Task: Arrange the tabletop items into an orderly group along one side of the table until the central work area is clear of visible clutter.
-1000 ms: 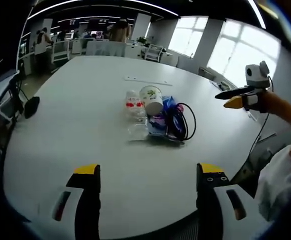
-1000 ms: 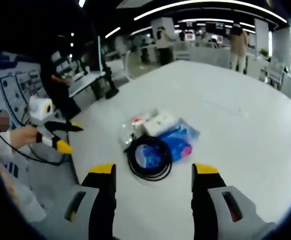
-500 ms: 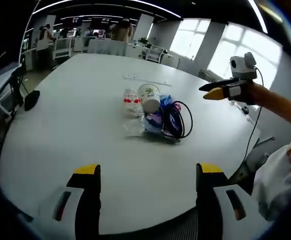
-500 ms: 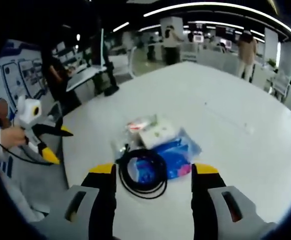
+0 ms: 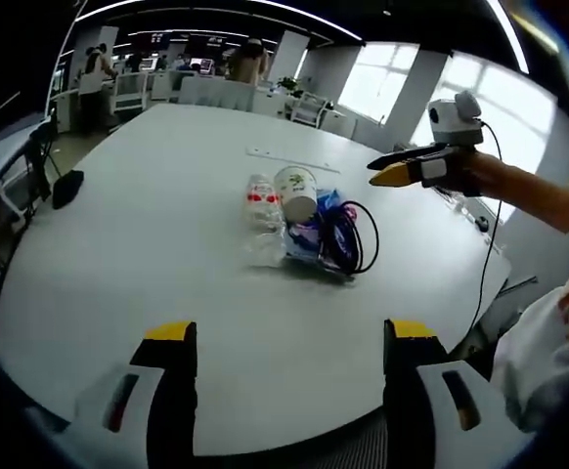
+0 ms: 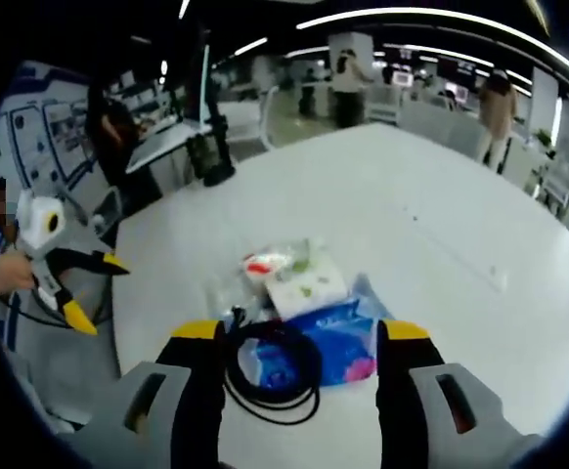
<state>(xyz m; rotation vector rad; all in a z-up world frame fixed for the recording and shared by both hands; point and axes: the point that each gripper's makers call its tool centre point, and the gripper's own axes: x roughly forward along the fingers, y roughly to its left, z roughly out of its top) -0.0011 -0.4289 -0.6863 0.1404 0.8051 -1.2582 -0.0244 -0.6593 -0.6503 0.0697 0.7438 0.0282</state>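
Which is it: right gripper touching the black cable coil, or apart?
Apart. In the left gripper view, the right gripper hangs open above the table, clear of the black cable coil.

Left gripper view: items sit in one tight cluster mid-tabletop (image 5: 148,244). Plastic bottle (image 5: 259,195) on the cluster's left, paper cup (image 5: 295,193) touching it on the right. Coiled cable (image 5: 351,237) on the right side, lying over the tissue pack (image 5: 316,234). Flat strip (image 5: 289,158) lies behind the cluster, apart from it. Right gripper (image 5: 374,172) hangs right of and above the cluster. Right gripper view: cable nearest, between the jaws; left gripper (image 6: 94,291) off the tabletop's left edge.
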